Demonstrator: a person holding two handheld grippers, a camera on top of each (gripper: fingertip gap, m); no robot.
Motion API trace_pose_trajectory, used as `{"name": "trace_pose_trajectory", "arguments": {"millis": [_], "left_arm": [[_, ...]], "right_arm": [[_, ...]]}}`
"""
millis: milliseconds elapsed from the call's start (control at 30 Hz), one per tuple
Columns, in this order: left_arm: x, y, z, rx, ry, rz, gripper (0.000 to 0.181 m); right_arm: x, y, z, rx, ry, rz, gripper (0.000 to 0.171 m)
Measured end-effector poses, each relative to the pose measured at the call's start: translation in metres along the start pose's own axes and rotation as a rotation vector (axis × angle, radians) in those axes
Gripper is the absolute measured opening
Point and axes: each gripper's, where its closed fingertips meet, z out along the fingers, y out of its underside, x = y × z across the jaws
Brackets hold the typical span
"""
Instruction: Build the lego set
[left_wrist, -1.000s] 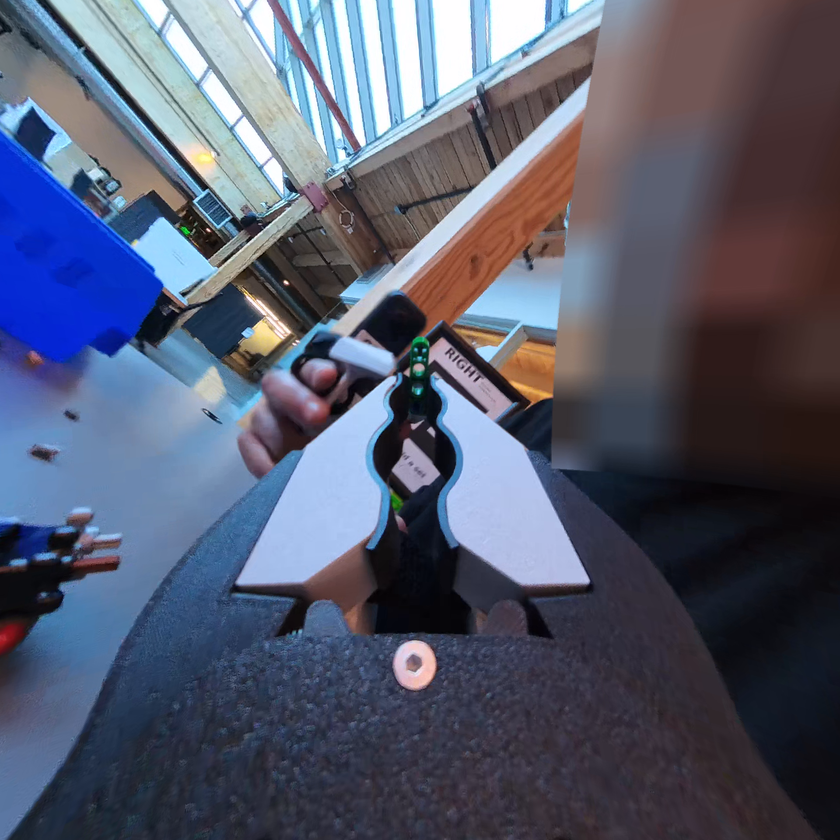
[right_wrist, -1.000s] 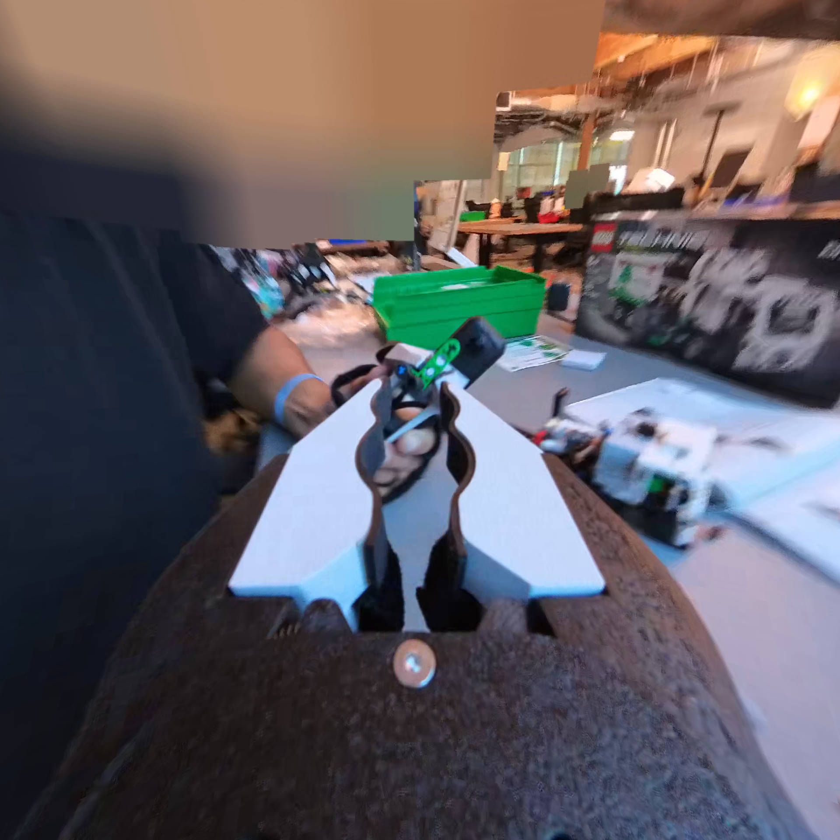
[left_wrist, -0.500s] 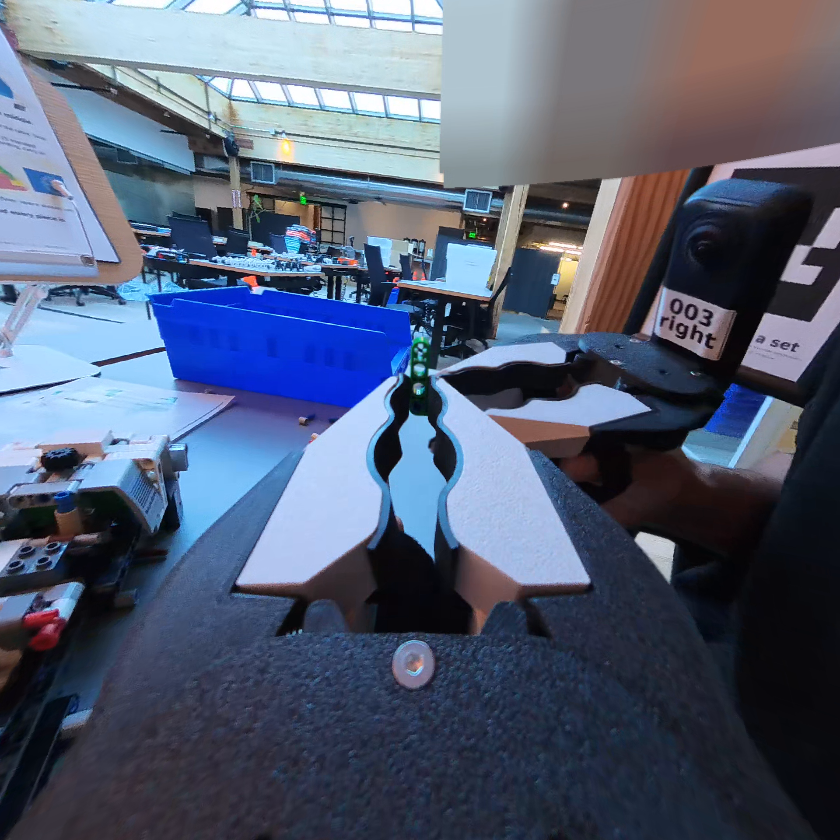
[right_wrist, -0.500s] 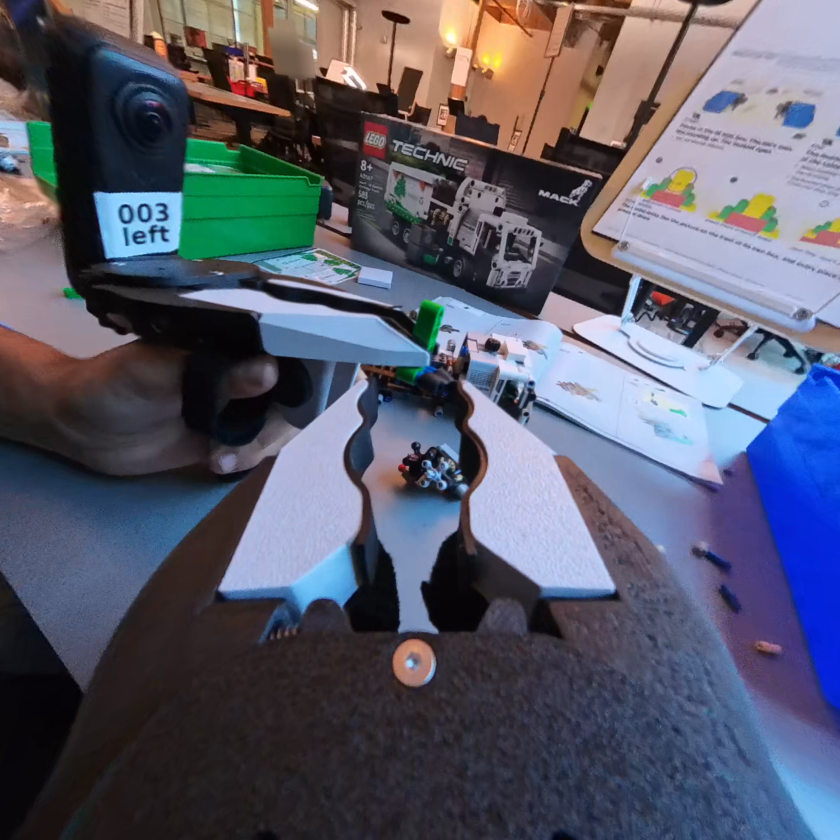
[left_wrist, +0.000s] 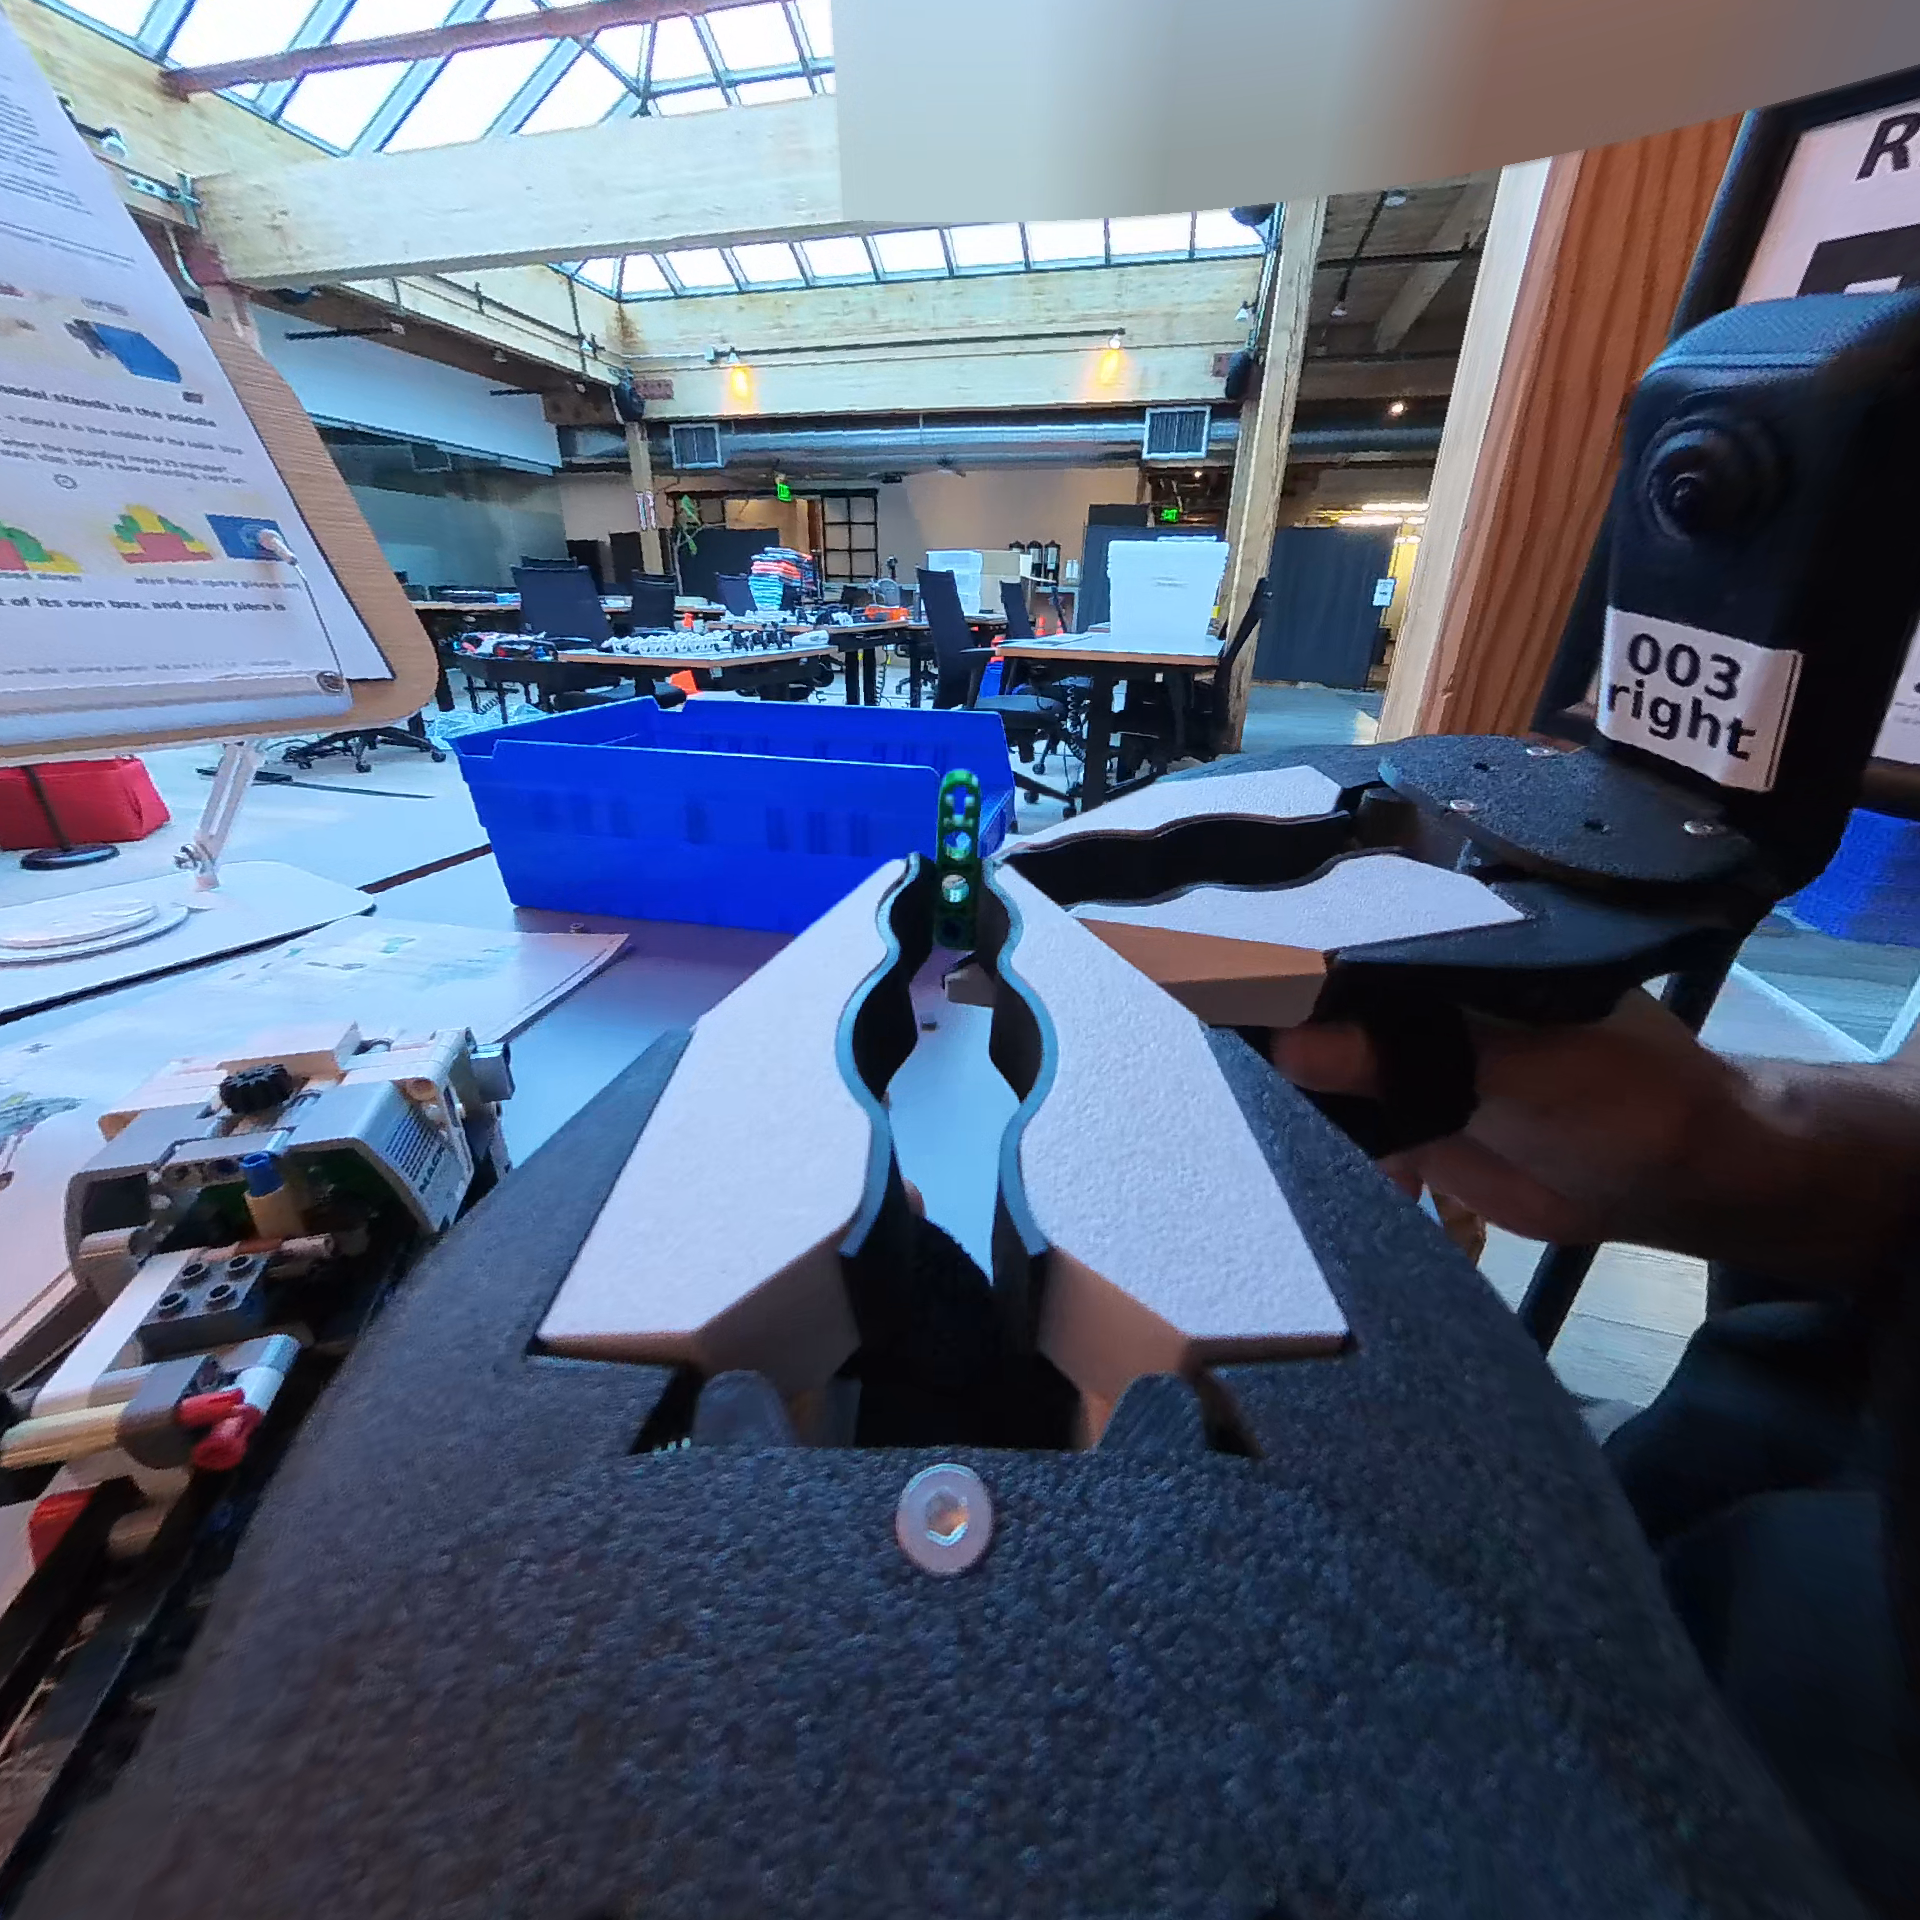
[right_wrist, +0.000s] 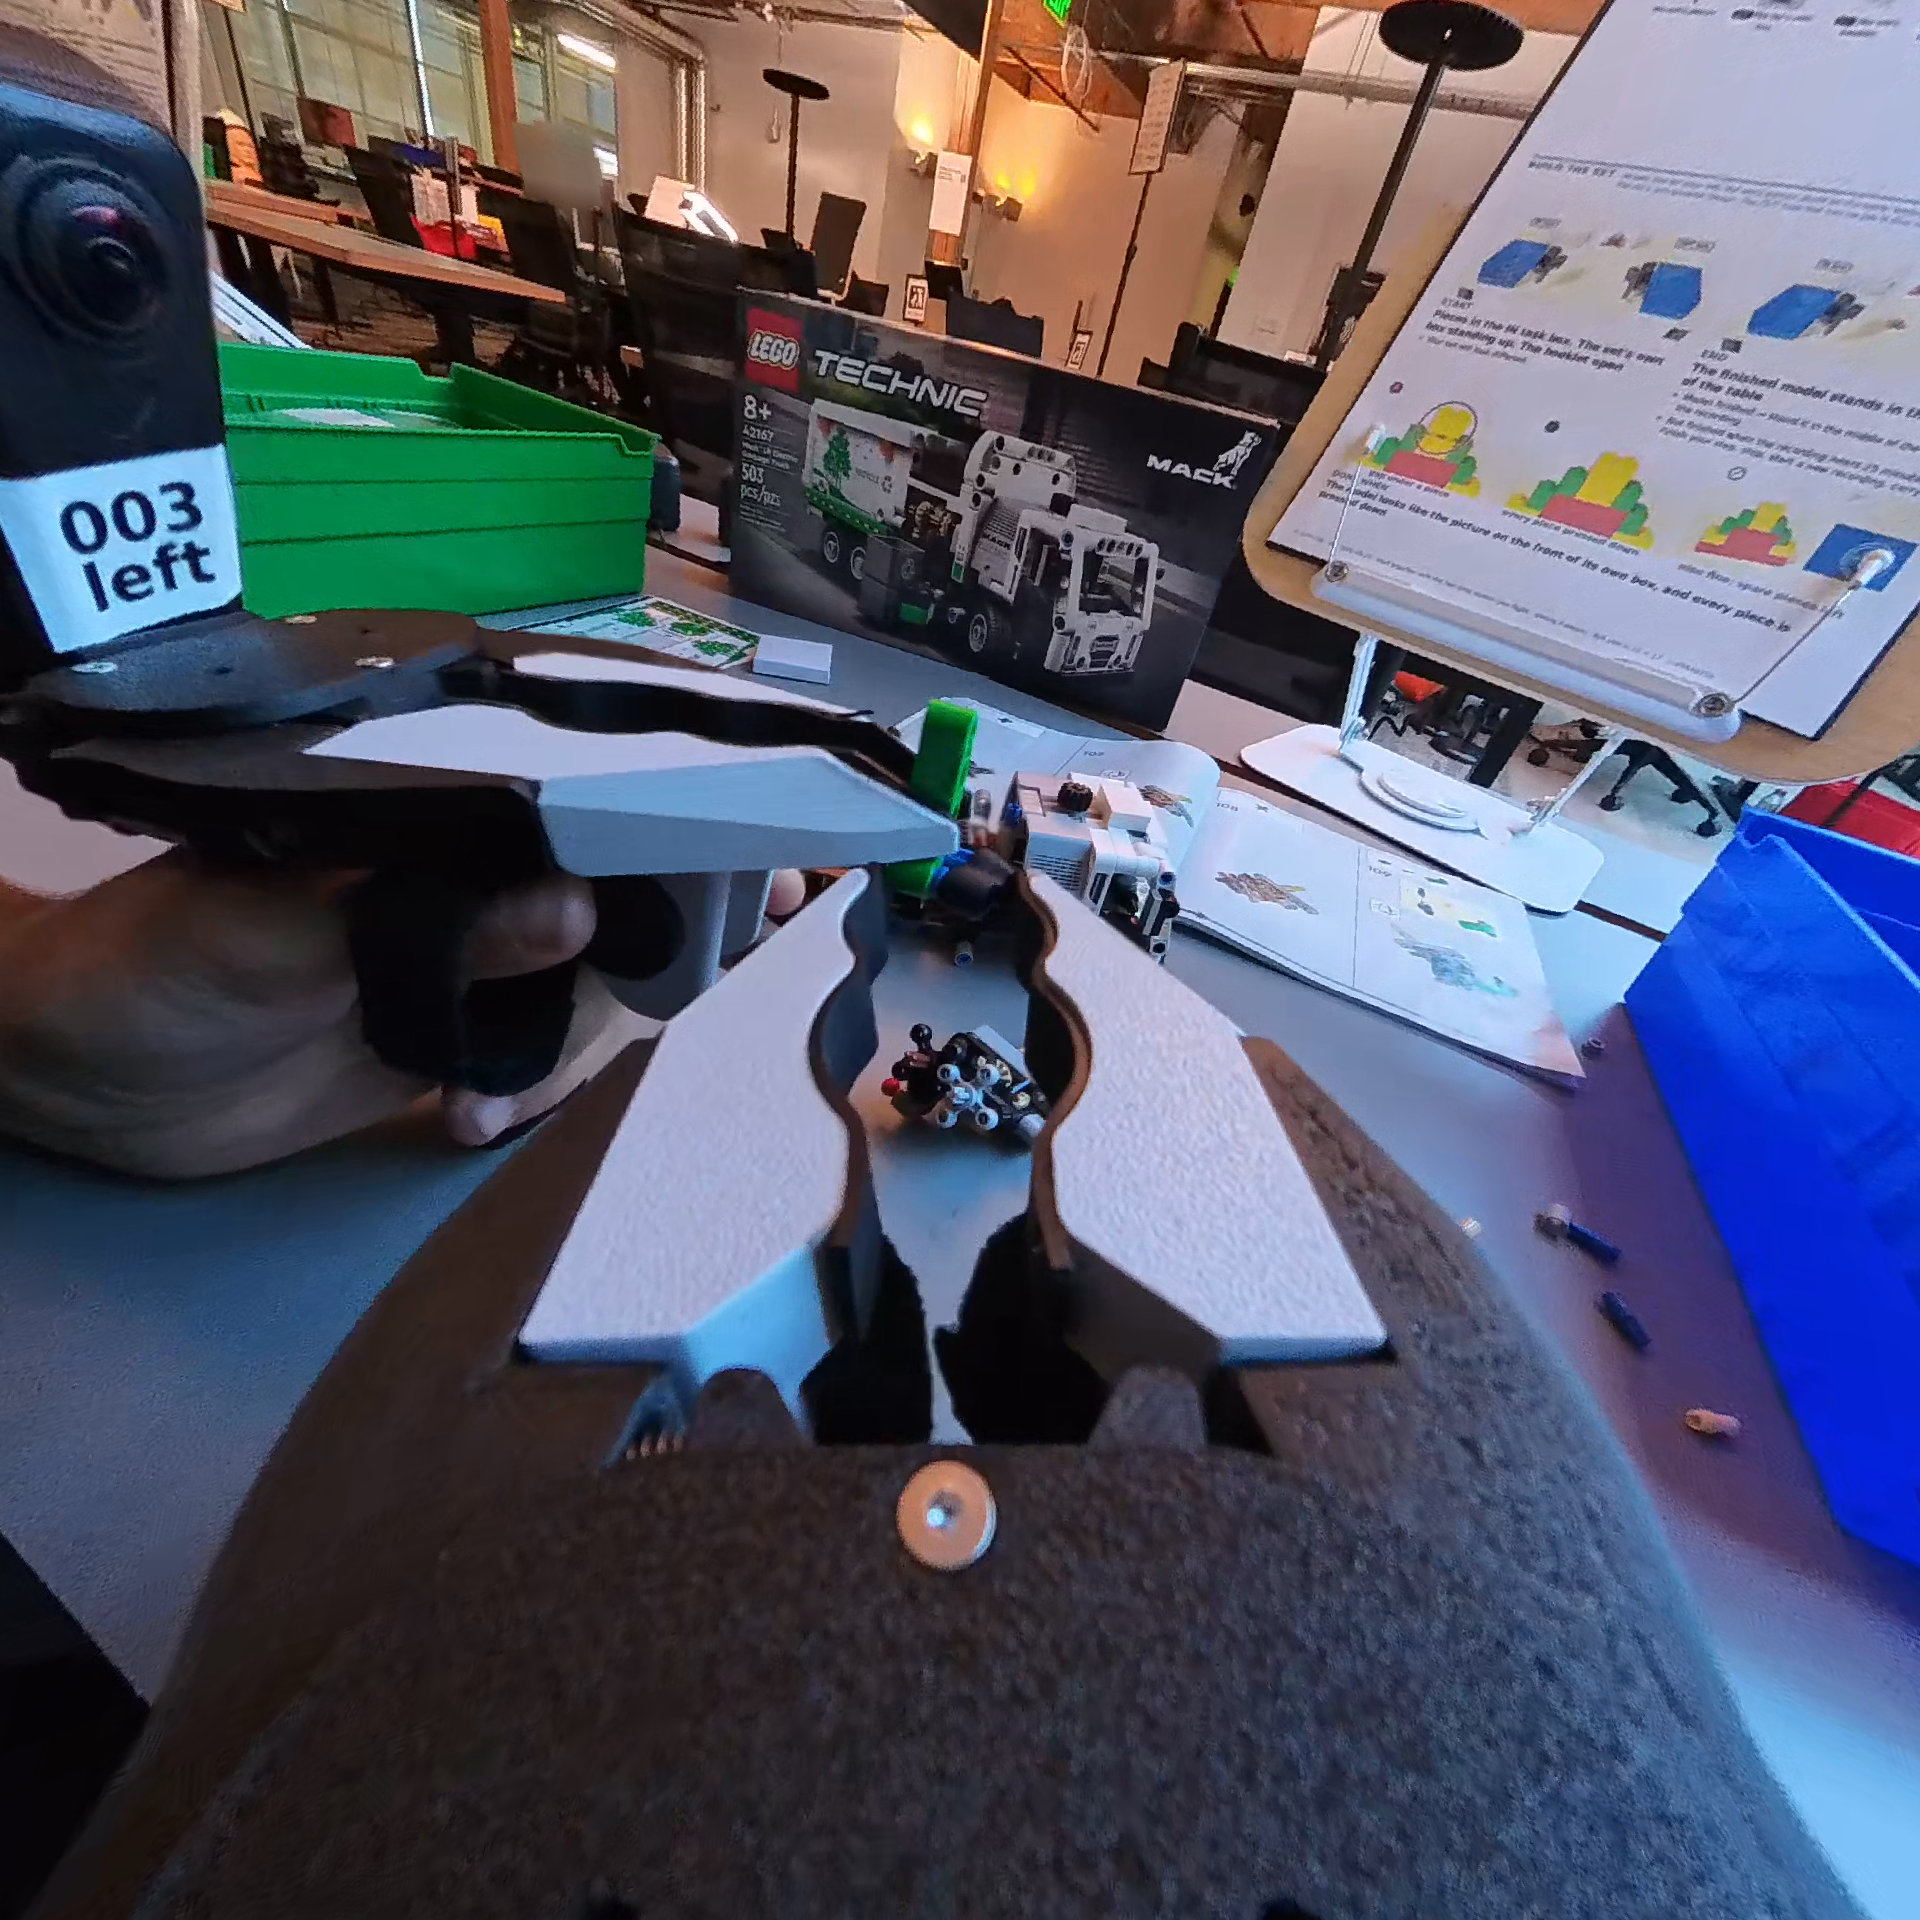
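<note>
My left gripper (left_wrist: 956, 894) is shut on a small green beam (left_wrist: 958, 831) that stands upright at its fingertips. It also shows in the right wrist view (right_wrist: 914, 821), where the green beam (right_wrist: 943, 764) is held just above my right fingertips. My right gripper (right_wrist: 945, 899) is open and empty, and its tips nearly meet the left gripper's. A small black sub-assembly (right_wrist: 961, 1086) lies on the grey table between the right fingers. The partly built white truck model (left_wrist: 281, 1164) stands at the left, and shows beyond the tips in the right wrist view (right_wrist: 1086, 847).
An open instruction booklet (right_wrist: 1351, 925) lies behind the model. The set's box (right_wrist: 987, 520) and a green bin (right_wrist: 416, 488) stand at the back. A blue bin (left_wrist: 727, 810) is on the right side, with loose pins (right_wrist: 1579, 1242) near it. A stand with a printed sheet (right_wrist: 1621, 416) is behind. The grippers are tip to tip, or close to it. From either gripper's tips it is about 15 centimeters to the partly built white truck model (left_wrist: 281, 1164). Look for it in the right wrist view (right_wrist: 1020, 822) too.
Both grippers swung from facing the person to level over the table. The left one kept the green beam. The right gripper's jaws opened wider. In the last half second both barely moved.
</note>
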Motion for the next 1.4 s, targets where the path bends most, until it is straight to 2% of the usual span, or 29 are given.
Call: {"name": "trace_pose_trajectory", "arguments": {"millis": [333,467,600,667,800,900,1100,1233,1400], "left_arm": [[0.003,0.002,0.0,-0.01,0.033,-0.084,0.005],[0.002,0.006,0.001,-0.038,0.077,-0.145,0.005],[0.002,0.022,0.001,-0.161,0.09,0.023,0.005],[0.004,0.026,0.002,-0.192,0.079,0.096,0.005],[-0.003,0.018,0.001,-0.164,0.018,0.035,0.005],[-0.007,0.014,0.0,-0.134,-0.014,-0.032,0.005],[-0.007,0.017,0.002,-0.111,0.015,-0.26,0.004],[-0.001,0.014,0.002,-0.086,0.047,-0.303,0.004],[0.003,0.011,0.003,-0.072,0.044,-0.26,0.004]], "right_arm": [[-0.002,0.0,-0.001,0.023,-0.009,-0.14,0.017],[-0.002,0.004,0.0,0.016,-0.095,-0.084,0.018],[0.0,0.02,0.0,-0.048,-0.128,-0.375,0.019],[0.001,0.023,-0.001,-0.061,-0.142,-0.434,0.019],[0.01,0.019,-0.001,-0.064,-0.098,-0.287,0.029],[0.008,0.01,-0.003,-0.018,-0.058,-0.19,0.027],[0.001,0.006,-0.002,0.032,0.01,-0.223,0.023],[0.004,0.009,0.002,0.01,-0.001,-0.197,0.019],[0.003,0.008,0.002,0.014,-0.024,-0.149,0.018]]}}
